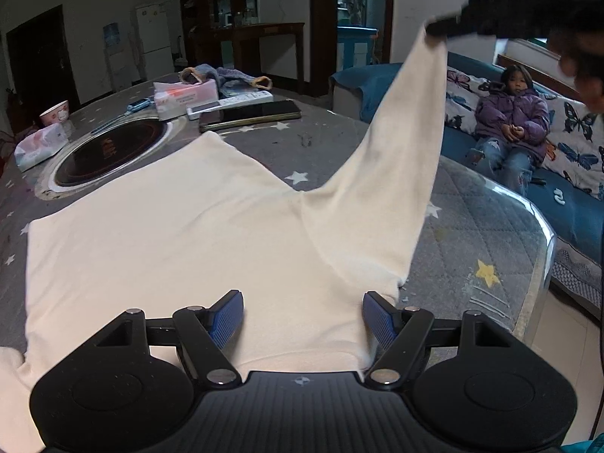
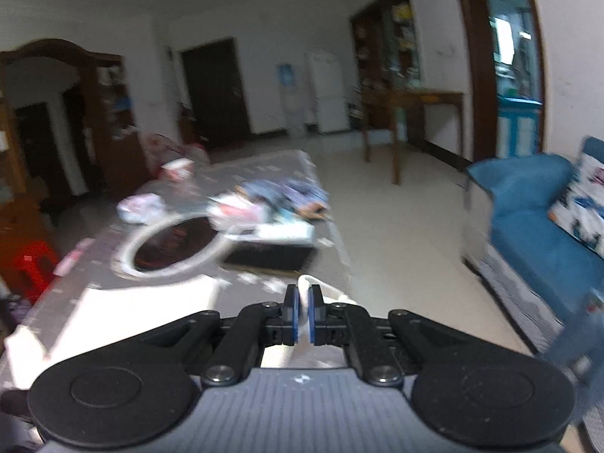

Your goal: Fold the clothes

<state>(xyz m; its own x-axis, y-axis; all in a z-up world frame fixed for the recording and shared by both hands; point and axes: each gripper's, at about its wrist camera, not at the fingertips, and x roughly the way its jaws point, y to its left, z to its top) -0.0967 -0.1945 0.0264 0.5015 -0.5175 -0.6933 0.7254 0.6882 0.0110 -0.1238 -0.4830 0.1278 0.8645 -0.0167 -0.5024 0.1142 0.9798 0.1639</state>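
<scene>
A cream long-sleeved top (image 1: 181, 234) lies spread flat on the grey star-patterned table cover (image 1: 332, 132). My left gripper (image 1: 302, 315) hovers open just above the near edge of the top, with cloth under its blue pads and nothing pinched. One sleeve (image 1: 392, 158) is lifted high to the right, its cuff pinched by my right gripper (image 1: 439, 32), which shows dark and blurred at the upper right. In the right wrist view the right gripper (image 2: 302, 311) is shut on that cream cuff (image 2: 306, 283), held above the table.
Beyond the top lie a round black hob (image 1: 109, 151), a dark phone (image 1: 251, 113), a remote (image 1: 230, 104), tissue packs (image 1: 37, 147), a bowl (image 1: 54, 111) and a blue knit garment (image 1: 226, 75). A person (image 1: 513, 128) sits on the blue sofa (image 1: 566, 207) right of the table's rounded edge.
</scene>
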